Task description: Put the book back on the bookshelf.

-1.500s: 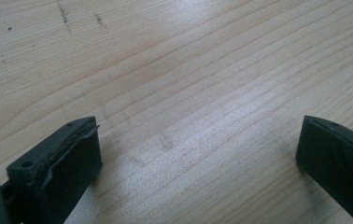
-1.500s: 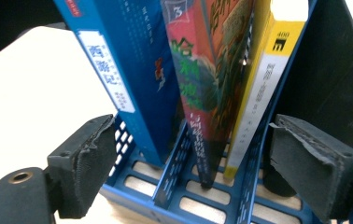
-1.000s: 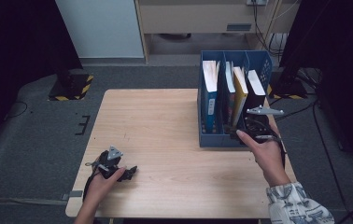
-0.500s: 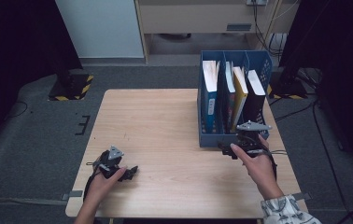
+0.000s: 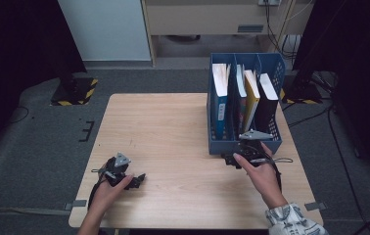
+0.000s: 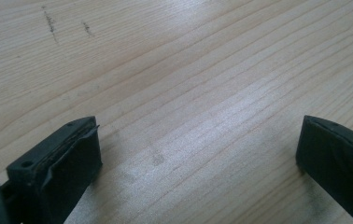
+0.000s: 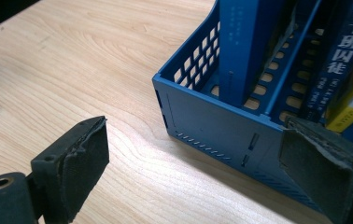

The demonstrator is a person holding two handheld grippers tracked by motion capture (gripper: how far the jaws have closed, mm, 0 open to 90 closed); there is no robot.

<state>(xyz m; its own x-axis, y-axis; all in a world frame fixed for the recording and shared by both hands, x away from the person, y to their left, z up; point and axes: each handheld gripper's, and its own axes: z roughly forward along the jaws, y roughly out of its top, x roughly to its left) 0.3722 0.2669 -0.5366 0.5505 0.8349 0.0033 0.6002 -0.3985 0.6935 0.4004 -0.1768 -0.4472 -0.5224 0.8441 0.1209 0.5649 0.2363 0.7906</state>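
Observation:
A blue file rack (image 5: 244,146) stands at the right of the wooden table (image 5: 173,127). It holds a white-edged blue book (image 5: 219,95), a yellow book (image 5: 251,95) and a black book (image 5: 267,100), all upright. My right gripper (image 5: 232,157) is low over the table just in front of the rack, open. In the right gripper view its jaws (image 7: 198,135) stand wide apart before the rack's front corner (image 7: 212,121), with nothing pressed between them. My left gripper (image 5: 136,178) rests near the front left of the table, and its jaws (image 6: 200,135) are open over bare wood.
Dark floor surrounds the table, with cables at the right (image 5: 320,117) and a yellow-and-black striped base (image 5: 75,90) at the back left. A cabinet (image 5: 212,17) stands behind. Bare wood (image 5: 173,147) lies between the two grippers.
My right gripper has come down and back from the front top of the rack to the table just in front of it. The left gripper has stayed put.

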